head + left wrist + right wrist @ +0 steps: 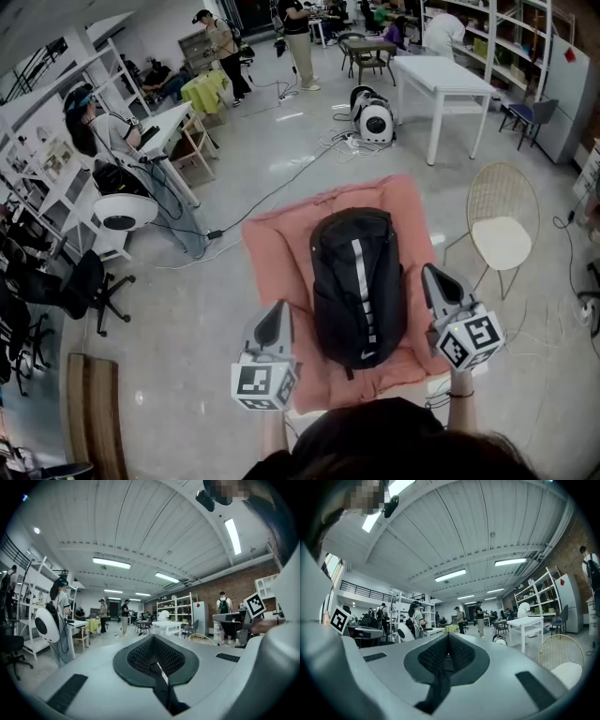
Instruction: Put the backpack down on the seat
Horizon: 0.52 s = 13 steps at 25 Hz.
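A black backpack (358,286) with a grey stripe lies flat on the pink cushioned seat (276,253) in the head view. My left gripper (277,322) is held up just left of the pack, apart from it, shut and empty. My right gripper (434,284) is at the pack's right side, also shut with nothing in it. In the left gripper view the jaws (154,649) meet and point out across the room. In the right gripper view the jaws (448,645) are closed too and point level across the room. Neither gripper view shows the backpack.
A round wire chair (502,217) with a white cushion stands right of the seat. A white table (439,79) and white round machines (372,114) are behind. Cables (281,183) run over the floor. People work at desks (159,131) at left. A wooden bench (92,412) lies at the lower left.
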Motion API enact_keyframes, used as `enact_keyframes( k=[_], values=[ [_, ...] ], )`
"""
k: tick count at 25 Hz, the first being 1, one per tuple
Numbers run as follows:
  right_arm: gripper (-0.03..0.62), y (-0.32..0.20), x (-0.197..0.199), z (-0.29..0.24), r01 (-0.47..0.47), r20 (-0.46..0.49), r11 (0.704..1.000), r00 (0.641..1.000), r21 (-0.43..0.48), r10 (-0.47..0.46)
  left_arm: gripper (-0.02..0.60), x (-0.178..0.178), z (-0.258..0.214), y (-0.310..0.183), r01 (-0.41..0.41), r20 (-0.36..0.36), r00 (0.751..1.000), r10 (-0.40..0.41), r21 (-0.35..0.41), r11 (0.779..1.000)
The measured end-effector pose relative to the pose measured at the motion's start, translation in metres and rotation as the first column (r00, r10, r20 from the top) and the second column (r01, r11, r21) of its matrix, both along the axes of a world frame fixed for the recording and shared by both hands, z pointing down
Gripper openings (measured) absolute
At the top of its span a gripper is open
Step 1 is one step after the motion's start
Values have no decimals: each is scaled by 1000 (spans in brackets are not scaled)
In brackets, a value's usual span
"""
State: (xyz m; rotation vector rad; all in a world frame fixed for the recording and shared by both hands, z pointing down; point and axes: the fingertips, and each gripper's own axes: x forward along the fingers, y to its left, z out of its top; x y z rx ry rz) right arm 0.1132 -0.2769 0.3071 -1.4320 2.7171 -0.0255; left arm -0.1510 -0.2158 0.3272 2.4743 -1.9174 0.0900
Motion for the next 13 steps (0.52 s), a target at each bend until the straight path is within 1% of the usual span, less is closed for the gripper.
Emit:
enact_keyframes(
  k=[6,13],
  values=[
    [12,0,3,3,6,18,1000,1000,-7,-6,14,8,2,0,-12,17,1000,12,-8,1000],
    [12,-1,7,11,0,31,1000,1000,-18,1,14,11,7,-1,-9,17,1000,9,-9,1000]
  ],
)
